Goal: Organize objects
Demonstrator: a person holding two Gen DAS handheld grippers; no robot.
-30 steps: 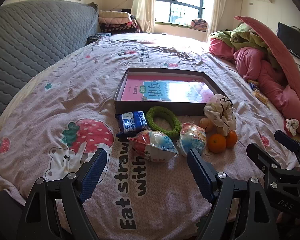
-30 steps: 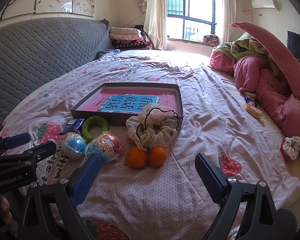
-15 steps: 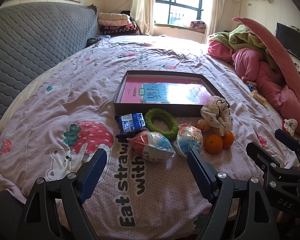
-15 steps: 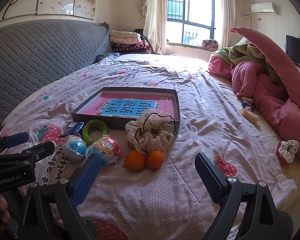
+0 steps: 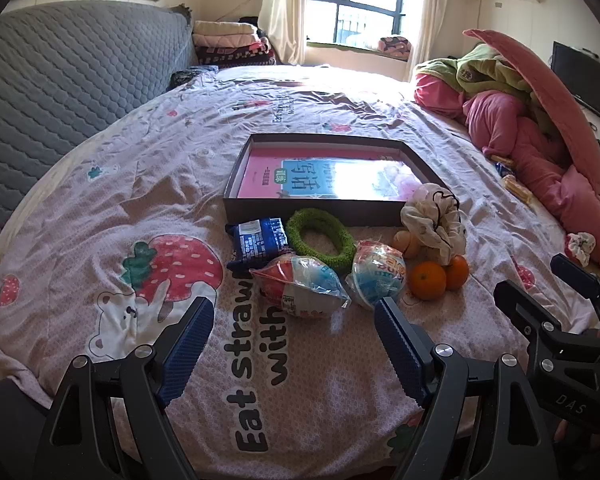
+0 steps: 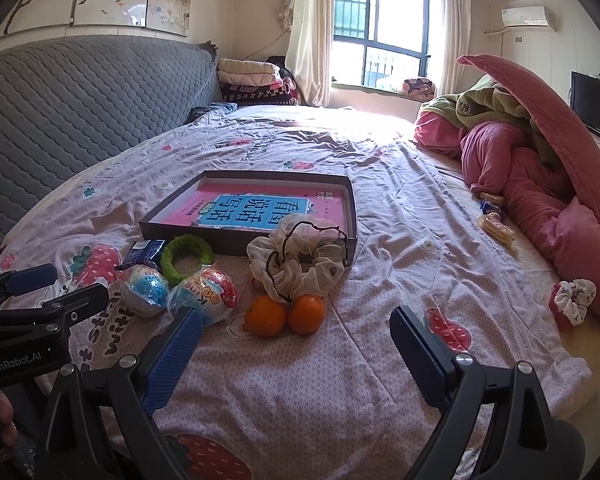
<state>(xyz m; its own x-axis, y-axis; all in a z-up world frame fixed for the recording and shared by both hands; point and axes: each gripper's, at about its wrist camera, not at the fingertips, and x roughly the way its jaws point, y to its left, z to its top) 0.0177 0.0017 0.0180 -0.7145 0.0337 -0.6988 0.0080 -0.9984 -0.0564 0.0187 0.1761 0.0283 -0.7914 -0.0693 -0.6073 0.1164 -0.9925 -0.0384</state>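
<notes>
A shallow dark box (image 5: pixel 236 196) (image 6: pixel 352 216) with a pink book inside lies mid-bed. In front of it sit a blue packet (image 5: pixel 258 238) (image 6: pixel 144 251), a green fuzzy ring (image 5: pixel 320 238) (image 6: pixel 186 256), two wrapped toy eggs (image 5: pixel 300 290) (image 5: pixel 378 278) (image 6: pixel 202 294), a cream scrunchie (image 5: pixel 434 222) (image 6: pixel 298 262) and oranges (image 5: pixel 428 280) (image 6: pixel 265 316). My left gripper (image 5: pixel 294 346) is open, just short of the eggs. Open and empty too, my right gripper (image 6: pixel 296 354) hovers near the oranges.
Pink strawberry-print bedding (image 5: pixel 140 184) covers the bed. A grey quilted headboard (image 5: pixel 60 88) runs along the left. Piled pink and green blankets (image 6: pixel 532 168) fill the right side, with a small scrunchie (image 6: pixel 572 300) and snack packets (image 6: pixel 494 226) beside them.
Both grippers have drawn back slightly, so the objects look a little farther off. Nothing on the bed has moved, and both grippers stay open.
</notes>
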